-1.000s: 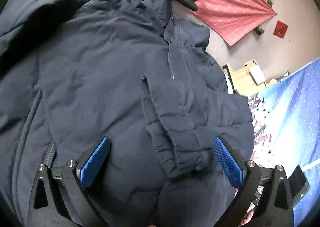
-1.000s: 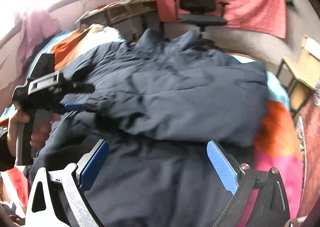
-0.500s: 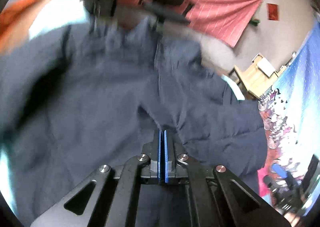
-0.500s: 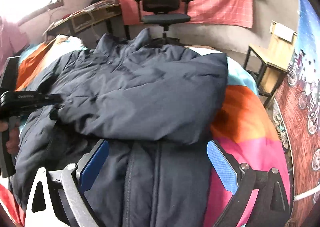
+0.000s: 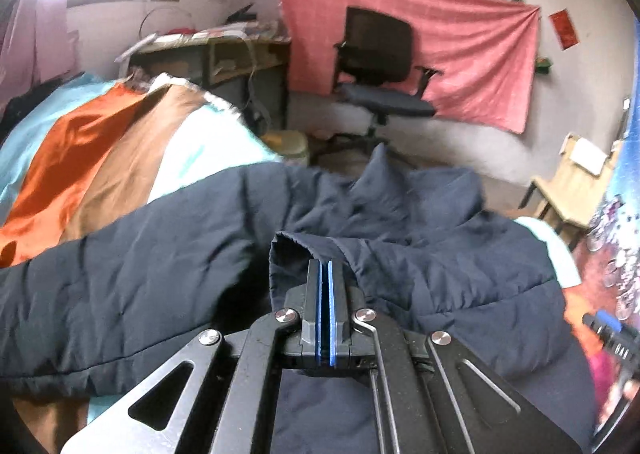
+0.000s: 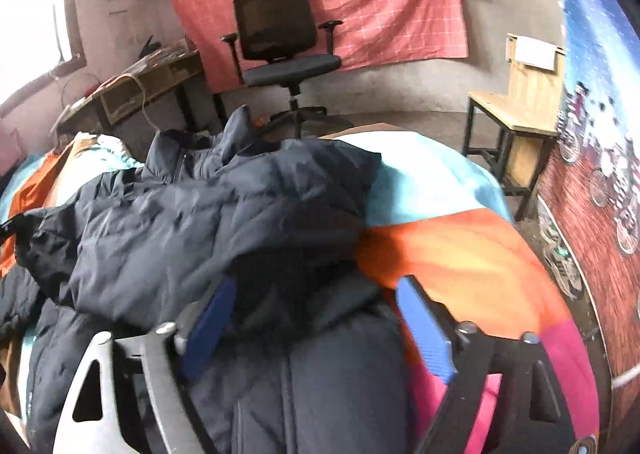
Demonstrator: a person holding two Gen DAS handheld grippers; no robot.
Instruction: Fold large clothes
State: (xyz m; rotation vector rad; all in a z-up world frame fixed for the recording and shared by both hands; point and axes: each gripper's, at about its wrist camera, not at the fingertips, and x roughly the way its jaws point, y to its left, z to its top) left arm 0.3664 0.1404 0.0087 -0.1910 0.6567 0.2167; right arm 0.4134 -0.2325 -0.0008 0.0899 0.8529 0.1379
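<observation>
Jacket (image 5: 152, 266), navy puffer, is lying spread on the bed over a striped bedspread (image 5: 92, 157), collar pointing toward the office chair (image 5: 380, 65). Left gripper (image 5: 325, 274) is sitting fully closed, pinching the sleeve cuff (image 5: 288, 250). Right gripper (image 6: 316, 306) has just been closing and is standing partly open, blue pads (image 6: 424, 330) straddling a bunched jacket fold near its edge, not pressing on it.
</observation>
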